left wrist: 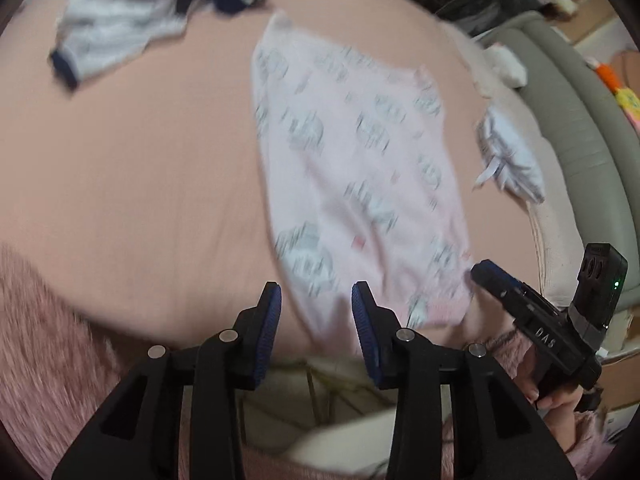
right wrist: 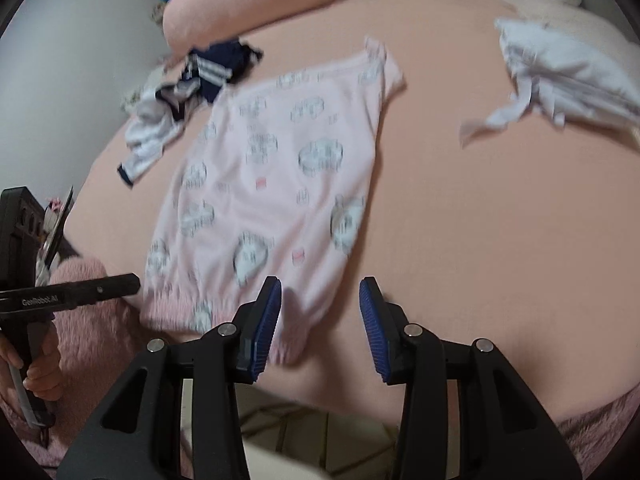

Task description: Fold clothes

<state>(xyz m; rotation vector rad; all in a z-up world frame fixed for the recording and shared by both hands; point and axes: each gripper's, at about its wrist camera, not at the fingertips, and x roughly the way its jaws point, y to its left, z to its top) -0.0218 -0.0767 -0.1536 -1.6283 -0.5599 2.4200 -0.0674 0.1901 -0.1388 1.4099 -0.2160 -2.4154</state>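
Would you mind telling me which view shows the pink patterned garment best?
The right wrist view: the pink garment lies spread flat on the bed, fairly sharp, with its outline and print visible. The left wrist view shows the same garment heavily blurred, at a slant.

left black two-finger gripper with blue ribbed pads (left wrist: 316, 304): lower centre, jaws apart, empty | right black two-finger gripper with blue ribbed pads (right wrist: 320, 300): lower centre, jaws apart, empty
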